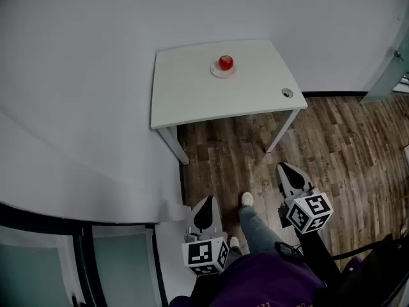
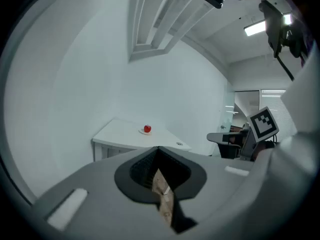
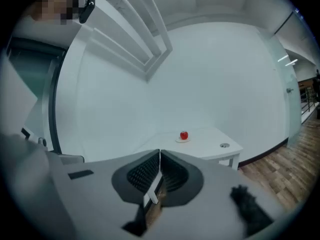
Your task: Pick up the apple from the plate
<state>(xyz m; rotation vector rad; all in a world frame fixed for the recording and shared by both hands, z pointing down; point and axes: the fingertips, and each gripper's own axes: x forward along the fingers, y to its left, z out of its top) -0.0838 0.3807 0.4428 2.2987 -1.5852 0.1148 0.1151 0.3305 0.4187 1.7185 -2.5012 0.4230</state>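
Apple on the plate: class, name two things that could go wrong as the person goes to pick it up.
1. The left gripper and right gripper both have jaws together; if neither opens in time, it may knock the round apple off its small plate.
2. The apple sits toward the wall side of the table, so the reach across may be unsteady.

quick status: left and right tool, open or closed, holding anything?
Left tool: closed, holding nothing.
Right tool: closed, holding nothing.
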